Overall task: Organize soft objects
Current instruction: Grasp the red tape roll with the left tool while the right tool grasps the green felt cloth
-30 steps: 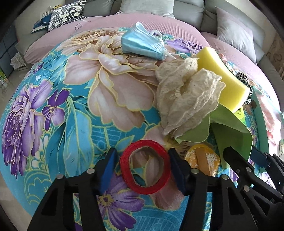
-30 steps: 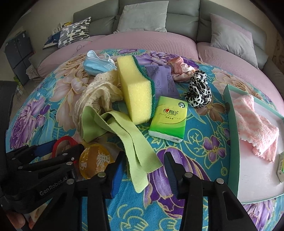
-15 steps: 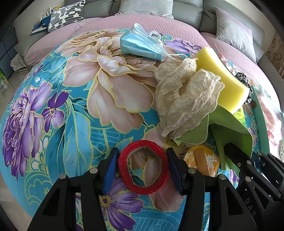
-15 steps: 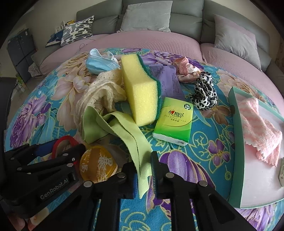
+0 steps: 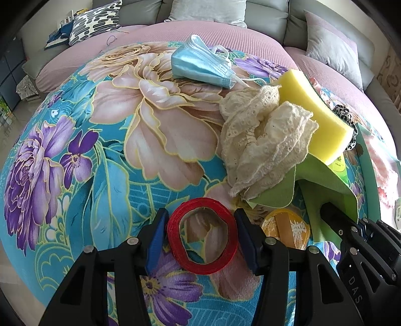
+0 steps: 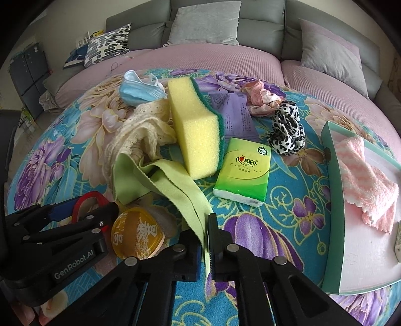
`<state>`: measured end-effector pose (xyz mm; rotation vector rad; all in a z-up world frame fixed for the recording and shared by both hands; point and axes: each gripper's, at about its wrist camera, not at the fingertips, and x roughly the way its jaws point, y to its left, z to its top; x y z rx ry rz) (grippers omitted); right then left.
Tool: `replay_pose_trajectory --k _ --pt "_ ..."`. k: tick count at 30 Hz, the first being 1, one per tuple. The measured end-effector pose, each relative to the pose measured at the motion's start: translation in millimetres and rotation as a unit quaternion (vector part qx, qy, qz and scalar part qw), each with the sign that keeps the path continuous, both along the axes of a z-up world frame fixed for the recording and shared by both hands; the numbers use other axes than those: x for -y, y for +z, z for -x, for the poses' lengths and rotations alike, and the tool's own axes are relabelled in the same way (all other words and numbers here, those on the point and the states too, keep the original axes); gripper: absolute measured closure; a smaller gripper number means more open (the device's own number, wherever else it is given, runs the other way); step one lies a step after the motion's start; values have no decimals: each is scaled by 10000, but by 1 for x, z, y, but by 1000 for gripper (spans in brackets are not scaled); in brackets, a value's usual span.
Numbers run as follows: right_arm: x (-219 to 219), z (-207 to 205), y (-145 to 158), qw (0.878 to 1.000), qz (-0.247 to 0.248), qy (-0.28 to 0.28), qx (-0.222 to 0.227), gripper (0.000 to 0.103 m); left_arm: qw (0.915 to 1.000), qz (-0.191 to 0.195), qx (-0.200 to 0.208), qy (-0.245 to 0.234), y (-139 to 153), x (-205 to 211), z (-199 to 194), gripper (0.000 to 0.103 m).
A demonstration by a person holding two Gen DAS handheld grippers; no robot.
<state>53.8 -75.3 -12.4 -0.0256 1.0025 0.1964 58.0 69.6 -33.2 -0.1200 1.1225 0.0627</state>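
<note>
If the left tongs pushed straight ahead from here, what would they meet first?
The red ring already sits between the open left tongs, so it comes first. Beyond it, probably the lace cloth, though depth is unclear.

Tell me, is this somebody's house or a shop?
Most likely a home, probably a living room. A grey sofa with cushions curves behind a flower-patterned cloth strewn with household bits: a face mask, a sponge, a tissue pack.
</note>
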Motion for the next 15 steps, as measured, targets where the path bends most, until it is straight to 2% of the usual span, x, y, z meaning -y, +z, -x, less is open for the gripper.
replay_pose_trajectory --k 10,15 --pt "3 3 6 9999 -60 -32 128 101 9998 -119 85 128 8 -3 1 48" --pt "6 7 13 9993 -141 -27 356 101 9995 -202 177 144 15 -3 3 48"
